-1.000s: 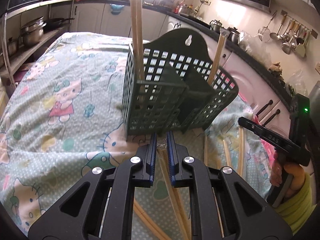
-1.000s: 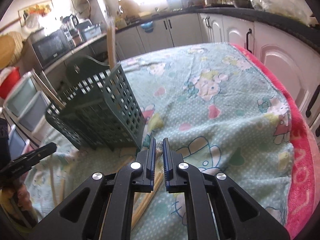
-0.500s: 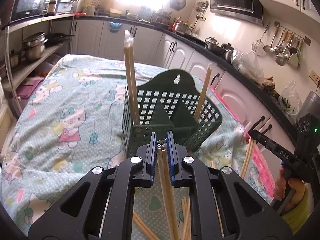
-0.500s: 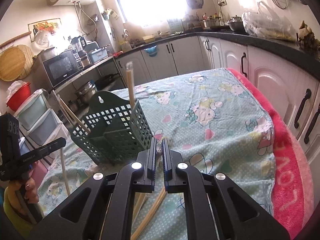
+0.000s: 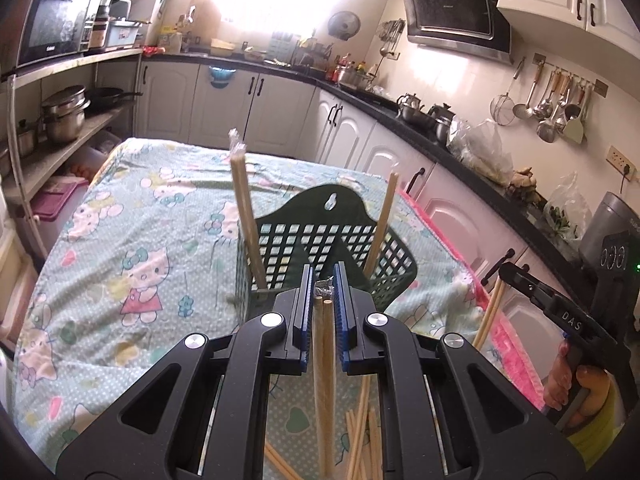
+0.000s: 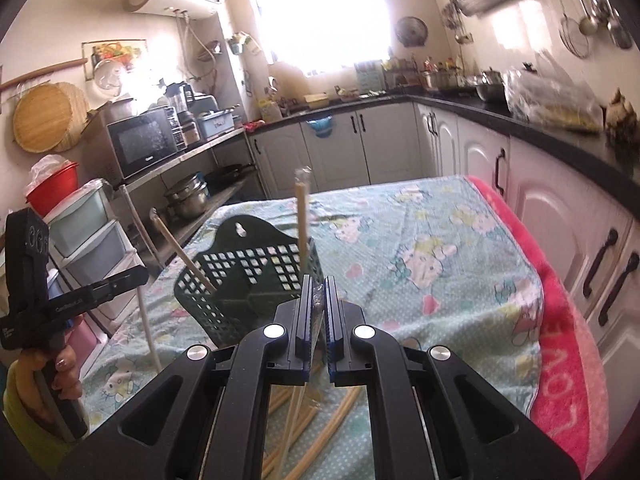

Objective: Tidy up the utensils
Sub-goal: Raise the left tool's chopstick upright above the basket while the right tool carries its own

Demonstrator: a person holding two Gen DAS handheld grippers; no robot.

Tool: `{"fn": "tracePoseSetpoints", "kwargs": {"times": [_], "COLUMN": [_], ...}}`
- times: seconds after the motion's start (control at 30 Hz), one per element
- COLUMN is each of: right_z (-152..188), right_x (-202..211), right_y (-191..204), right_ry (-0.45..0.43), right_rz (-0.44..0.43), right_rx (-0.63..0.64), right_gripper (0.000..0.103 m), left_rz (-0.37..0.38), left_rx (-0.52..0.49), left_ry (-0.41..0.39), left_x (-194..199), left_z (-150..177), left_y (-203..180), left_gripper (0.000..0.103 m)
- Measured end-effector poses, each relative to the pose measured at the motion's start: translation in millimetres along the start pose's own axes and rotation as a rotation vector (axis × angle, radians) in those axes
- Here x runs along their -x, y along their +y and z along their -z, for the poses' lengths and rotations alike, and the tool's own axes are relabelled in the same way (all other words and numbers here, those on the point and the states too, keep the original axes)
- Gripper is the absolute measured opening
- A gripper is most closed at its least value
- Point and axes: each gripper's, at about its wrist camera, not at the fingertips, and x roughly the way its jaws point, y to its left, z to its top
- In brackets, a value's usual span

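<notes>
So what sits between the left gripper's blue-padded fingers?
In the left wrist view, the left gripper is shut on a pair of wooden chopsticks in a clear wrapper.

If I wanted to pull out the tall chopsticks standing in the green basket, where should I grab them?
Probably near the top. The wrapped chopsticks stand almost upright in the left compartment of the green basket, sticking well above its rim. Come from above or the side and pinch the bare upper part, then lift straight up, so the basket walls stay clear.
</notes>
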Motion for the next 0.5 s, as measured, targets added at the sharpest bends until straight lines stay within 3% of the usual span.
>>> {"fn": "tracePoseSetpoints", "kwargs": {"times": [0.5], "right_z": [-35], "right_x": [18], "right_y": [31], "right_ry": [-0.106], "right_rz": [-0.051], "right_rx": [0.075], "right_gripper": [0.003], "left_rz": [0.047], "left_rx": [-0.028], "left_ry": [-0.064], "left_x": [13], "left_z": [-28], "left_y": [-17], "left_gripper": [0.006]}}
